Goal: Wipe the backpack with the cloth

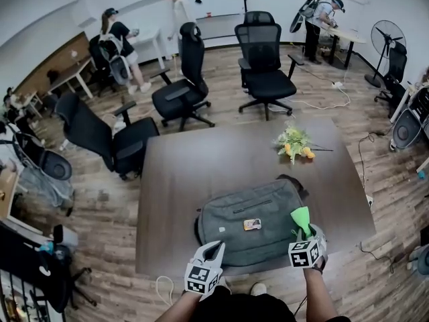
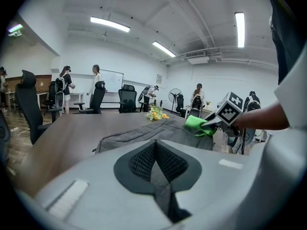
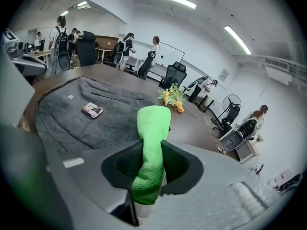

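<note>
Brown table (image 1: pixel 201 159) bears a grey backpack (image 1: pixel 255 221); right hand-held gripper (image 1: pixel 305 233) clamps green cloth (image 1: pixel 301 218), left hand-held gripper (image 1: pixel 216 248) is closed, empty.

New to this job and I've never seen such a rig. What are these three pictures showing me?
There is no robot arm: a person holds a two-jaw gripper in each hand. The head view looks down from the person's head. The other two views ride on the grippers and look along their jaws. On the brown table a grey backpack lies flat with a small tag on it, and flowers lie beyond. The right gripper is shut on a green cloth. The left gripper has its jaws together with nothing between them.
</note>
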Tool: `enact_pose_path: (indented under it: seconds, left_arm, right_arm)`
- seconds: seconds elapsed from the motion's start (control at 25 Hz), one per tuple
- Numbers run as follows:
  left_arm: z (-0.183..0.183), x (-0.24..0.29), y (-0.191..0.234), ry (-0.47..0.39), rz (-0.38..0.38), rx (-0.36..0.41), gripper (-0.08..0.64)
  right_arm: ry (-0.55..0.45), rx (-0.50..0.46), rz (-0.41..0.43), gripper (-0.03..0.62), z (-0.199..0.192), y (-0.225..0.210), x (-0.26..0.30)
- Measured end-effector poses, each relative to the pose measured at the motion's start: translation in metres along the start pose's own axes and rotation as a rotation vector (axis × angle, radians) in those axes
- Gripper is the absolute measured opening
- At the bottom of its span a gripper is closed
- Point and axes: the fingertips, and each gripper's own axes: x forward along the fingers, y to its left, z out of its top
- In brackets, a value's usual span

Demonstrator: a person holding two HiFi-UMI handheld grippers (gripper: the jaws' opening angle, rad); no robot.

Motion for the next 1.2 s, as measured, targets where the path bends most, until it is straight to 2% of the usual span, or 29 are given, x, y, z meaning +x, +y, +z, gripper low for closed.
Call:
enact_pose_path:
  seconds: [0.16,0.28,0.4,0.6,1.0,1.08,1.2]
  left_arm:
    - [0.008,-0.007,0.003,-0.022,0.013,0.002,0.020]
    - [0.013,-0.012,0.006,-0.039,0.026,-0.007,0.020]
    - [0.023,-0.014,0.009,-0.063,0.026,-0.006,0.019]
    - [0.058,-0.018,0.009,-0.142,0.016,0.012,0.020]
    - [0.147,-0.039,0.002,-0.348,0.011,0.093,0.018]
    - [0.162,-0.044,-0.002,-0.380,0.004,0.109,0.020]
    - [0.175,-0.045,-0.009,-0.404,-0.011,0.118,0.020]
  right_arm:
    - [-0.053,0.016,0.033,0.103,0.014,0.002,-0.008]
    - [-0.125,0.083,0.077,0.103,0.031,0.002,-0.019]
    - [-0.238,0.166,0.139,0.103,0.058,0.007,-0.038]
    - [-0.453,0.247,0.231,0.103,0.113,0.013,-0.079]
    - [-0.792,0.274,0.300,0.103,0.192,0.026,-0.164]
    - [-0.836,0.279,0.303,0.103,0.201,0.027,-0.175]
    - [-0.846,0.272,0.300,0.103,0.206,0.028,-0.180]
